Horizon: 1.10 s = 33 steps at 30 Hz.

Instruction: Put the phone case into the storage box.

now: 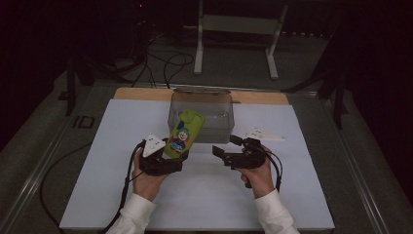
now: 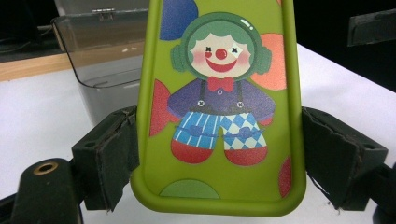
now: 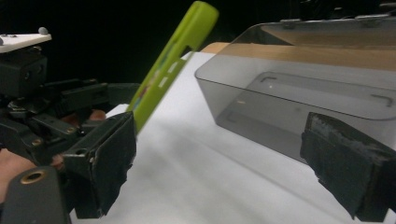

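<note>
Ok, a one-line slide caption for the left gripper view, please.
Left gripper clamps a green clown-print phone case by its edges, upright before a clear plastic bin.

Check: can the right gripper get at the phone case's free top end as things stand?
Probably yes. The right gripper is open and empty, beside the phone case, whose lower end the left gripper clamps. Nothing stands between them; the clear bin sits just behind.
</note>
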### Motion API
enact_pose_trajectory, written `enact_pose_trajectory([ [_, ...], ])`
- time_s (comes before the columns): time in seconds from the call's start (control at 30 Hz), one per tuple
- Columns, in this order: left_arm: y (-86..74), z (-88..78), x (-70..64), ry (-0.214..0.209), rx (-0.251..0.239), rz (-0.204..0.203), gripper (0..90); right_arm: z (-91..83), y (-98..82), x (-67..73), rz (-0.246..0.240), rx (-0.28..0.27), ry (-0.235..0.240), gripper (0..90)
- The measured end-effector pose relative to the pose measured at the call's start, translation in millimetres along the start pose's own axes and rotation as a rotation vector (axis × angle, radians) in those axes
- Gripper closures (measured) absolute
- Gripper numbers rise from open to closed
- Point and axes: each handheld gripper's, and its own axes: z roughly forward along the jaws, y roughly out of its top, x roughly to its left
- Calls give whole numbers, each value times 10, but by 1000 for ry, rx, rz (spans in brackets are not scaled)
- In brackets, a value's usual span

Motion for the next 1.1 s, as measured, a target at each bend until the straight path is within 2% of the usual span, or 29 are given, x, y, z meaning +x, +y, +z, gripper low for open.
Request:
enact_pose_trajectory([
  [0.1,11,16,-25,-4,-1,-1,164,40,17,31,6,0,14,134],
  [0.2,31,48,-92,-4,-12,-2,163,123,41,71,43,-4,29,163],
  [0.33,46,90,-164,-12,-16,-2,164,206,61,127,47,5,34,211],
  [0.5,44,123,-241,-20,-26,-2,163,272,68,174,66,5,31,354],
  [0.77,23,146,-315,-18,-55,-27,164,339,23,174,151,20,68,606],
  [1.0,6,178,-346,-25,-59,-48,163,366,8,175,196,12,60,707],
  [1.1,-4,194,-369,-8,-45,-46,162,378,3,171,208,16,53,726],
])
